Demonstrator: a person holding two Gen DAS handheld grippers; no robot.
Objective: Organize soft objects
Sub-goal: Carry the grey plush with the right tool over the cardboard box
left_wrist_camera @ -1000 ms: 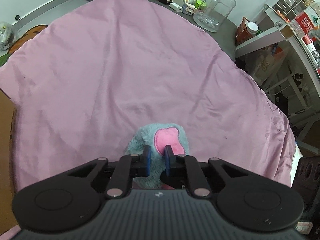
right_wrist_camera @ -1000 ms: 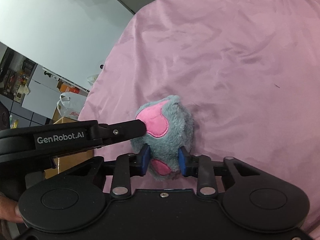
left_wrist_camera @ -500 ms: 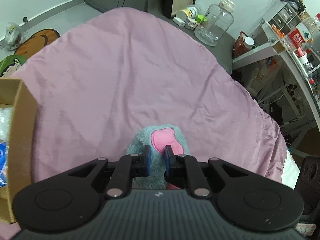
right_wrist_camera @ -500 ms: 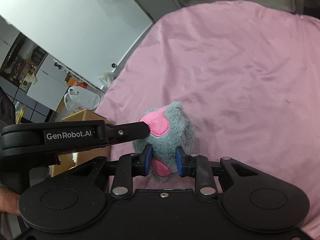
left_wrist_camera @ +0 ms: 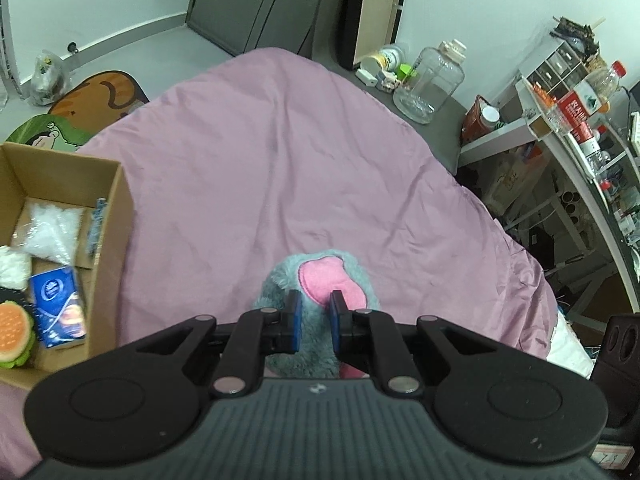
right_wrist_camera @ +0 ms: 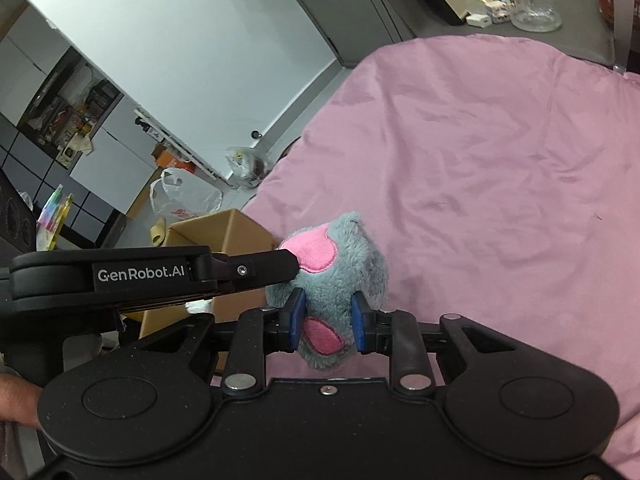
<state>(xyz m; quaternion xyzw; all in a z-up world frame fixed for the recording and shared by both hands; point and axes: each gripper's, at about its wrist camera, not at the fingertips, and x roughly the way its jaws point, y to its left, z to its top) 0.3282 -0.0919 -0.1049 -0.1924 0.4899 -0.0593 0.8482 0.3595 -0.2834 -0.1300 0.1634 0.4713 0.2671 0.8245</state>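
- The cardboard box [left_wrist_camera: 60,240] sits at the left edge of the bed, and it looks like the place the toy is meant to go. It already holds a blue tissue pack [left_wrist_camera: 58,304], a burger-shaped toy [left_wrist_camera: 14,332] and clear plastic bags [left_wrist_camera: 48,228], so the free room is toward its far side.
- The left gripper [left_wrist_camera: 314,316] has its fingers pinched tight on a thin pink-lined flap of the grey plush toy [left_wrist_camera: 320,276]. Only a fold of fabric is caught, so this grip is best treated as a guide and not as the main support.
- The plush toy hangs clear above the pink bedspread [left_wrist_camera: 280,152], carried between the two grippers and to the right of the box.
- The right gripper [right_wrist_camera: 326,320] is clamped across the toy's lower body, its blue pads sunk into the fur on both sides of a pink patch. This looks like the load-bearing hold.
- To do the carry well, the person should move both hands together toward the box so the flap is not stretched or torn from the left fingers.
- The toy should pass over the box wall with room to spare, since a dangling lower part could catch on the rim.
- Over the free space, it seems wiser to lower the toy first, open the right fingers, then let go of the flap.
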